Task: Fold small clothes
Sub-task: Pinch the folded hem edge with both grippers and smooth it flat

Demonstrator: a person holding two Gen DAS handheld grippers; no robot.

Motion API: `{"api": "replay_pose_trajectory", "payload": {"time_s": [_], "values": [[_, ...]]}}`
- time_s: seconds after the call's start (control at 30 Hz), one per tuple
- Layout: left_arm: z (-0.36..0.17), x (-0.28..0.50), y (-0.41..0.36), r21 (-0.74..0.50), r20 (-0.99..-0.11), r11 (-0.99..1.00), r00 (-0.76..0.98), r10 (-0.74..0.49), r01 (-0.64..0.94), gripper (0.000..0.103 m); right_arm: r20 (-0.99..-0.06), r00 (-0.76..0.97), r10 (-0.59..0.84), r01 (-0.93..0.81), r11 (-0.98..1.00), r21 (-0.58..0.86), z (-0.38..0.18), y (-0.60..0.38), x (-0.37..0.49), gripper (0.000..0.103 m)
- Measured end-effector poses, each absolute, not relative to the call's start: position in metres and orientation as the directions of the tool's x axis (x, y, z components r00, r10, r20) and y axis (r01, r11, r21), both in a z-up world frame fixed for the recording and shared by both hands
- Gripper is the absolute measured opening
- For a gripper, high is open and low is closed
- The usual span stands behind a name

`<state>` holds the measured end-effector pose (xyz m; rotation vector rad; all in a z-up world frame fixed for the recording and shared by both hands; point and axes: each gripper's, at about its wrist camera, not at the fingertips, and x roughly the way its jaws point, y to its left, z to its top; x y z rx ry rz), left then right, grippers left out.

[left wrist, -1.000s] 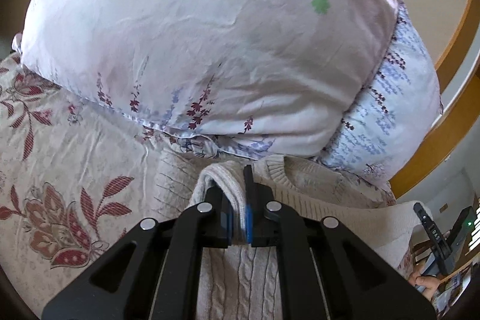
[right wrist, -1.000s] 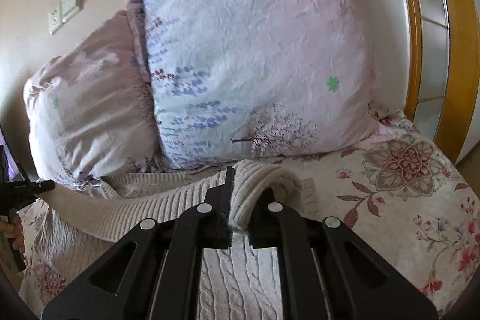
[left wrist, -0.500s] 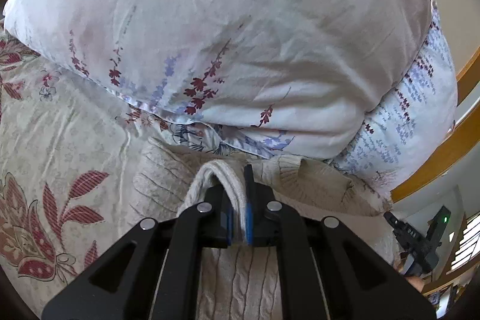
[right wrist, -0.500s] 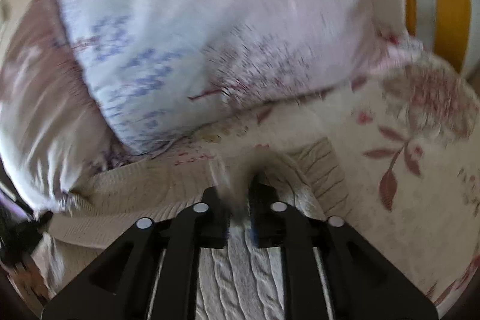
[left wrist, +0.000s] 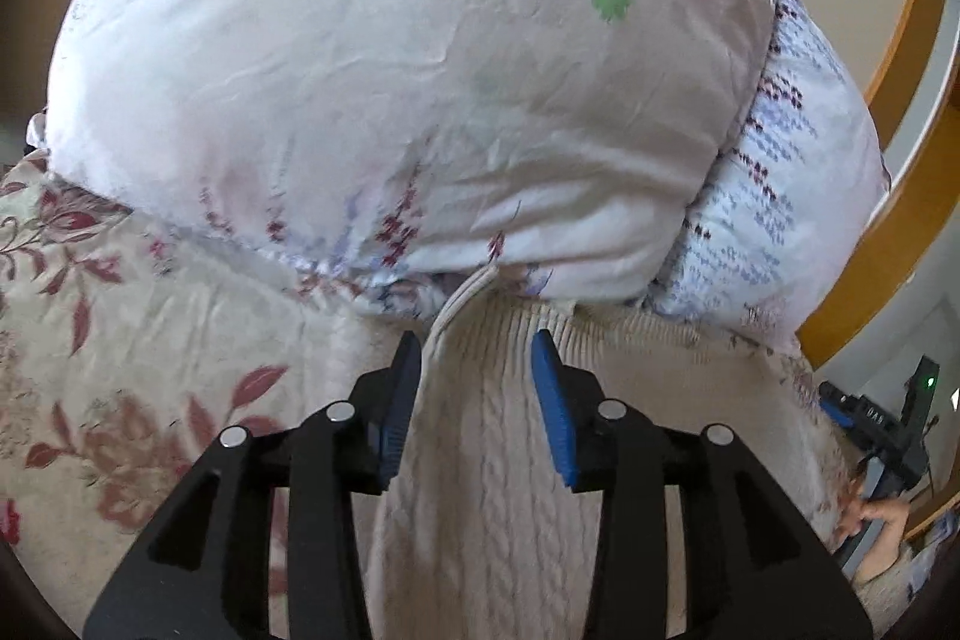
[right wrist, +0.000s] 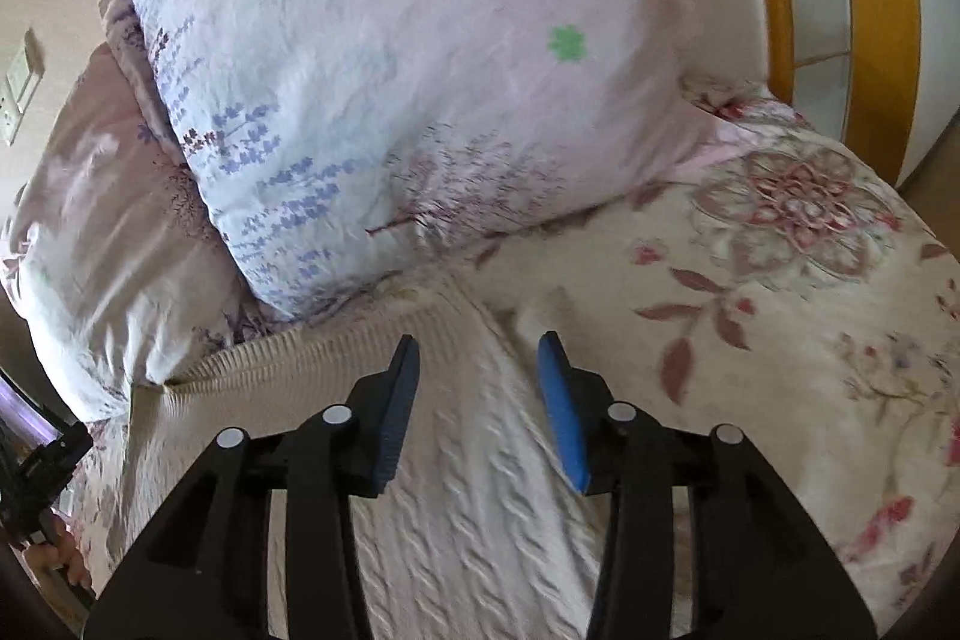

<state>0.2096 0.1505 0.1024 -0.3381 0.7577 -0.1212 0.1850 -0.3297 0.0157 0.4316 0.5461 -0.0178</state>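
A cream cable-knit sweater [left wrist: 480, 472] lies flat on the flowered bedspread [left wrist: 150, 328], its ribbed top edge against the pillows. My left gripper [left wrist: 477, 346] hangs over the sweater's left top corner, jaws opening, the knit lying loose between the blue pads without being pinched. In the right wrist view the same sweater [right wrist: 456, 490] spreads below my right gripper [right wrist: 480, 349], whose jaws are opening too, over the right top corner, with the fabric released beneath them.
Two floral pillows [left wrist: 372, 88] [right wrist: 390, 88] lean on the wall just beyond the sweater. A wooden bed frame [right wrist: 870, 10] rises at the right. The other gripper and a hand [left wrist: 870, 514] show at the left wrist view's lower right edge.
Both grippers were shut on folds of the sweater's top edge; both have let go and spread their jaws. The sweater edge has dropped flat against the pillows.
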Motion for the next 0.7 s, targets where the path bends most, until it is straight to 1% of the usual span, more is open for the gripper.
{"api": "replay_pose_trajectory", "payload": {"time_s": [0.07,0.17,0.3,0.5,0.57,0.6,0.7], "values": [[0.098,0.201,0.155,-0.332,-0.676,0.943,0.701,-0.229,-0.012,0.038,-0.516,0.850,0.106,0.124,0.912,0.391,0.011,-0.335,0.174,0.043],[0.087,0.190,0.165,-0.354,-0.701,0.935,0.669,-0.249,-0.023,0.038,-0.540,0.833,0.122,0.110,0.919,0.377,0.003,-0.339,0.166,0.043],[0.074,0.181,0.173,-0.397,-0.715,0.917,0.639,-0.283,-0.037,0.037,-0.575,0.812,0.104,0.125,0.931,0.344,-0.010,-0.338,0.160,0.041],[0.060,0.175,0.168,-0.396,-0.737,0.918,0.609,-0.293,-0.037,0.034,-0.614,0.781,0.114,0.131,0.932,0.339,-0.027,-0.337,0.161,0.039],[0.058,0.175,0.166,-0.386,-0.743,0.922,0.604,-0.287,-0.037,0.032,-0.620,0.776,0.120,0.125,0.933,0.338,-0.030,-0.335,0.162,0.033],[0.056,0.175,0.166,-0.385,-0.746,0.922,0.601,-0.286,-0.039,0.029,-0.619,0.775,0.124,0.120,0.934,0.337,-0.031,-0.335,0.162,0.028],[0.053,0.176,0.164,-0.383,-0.753,0.923,0.593,-0.284,-0.043,0.022,-0.620,0.774,0.127,0.103,0.941,0.322,-0.032,-0.332,0.161,0.021]]}}
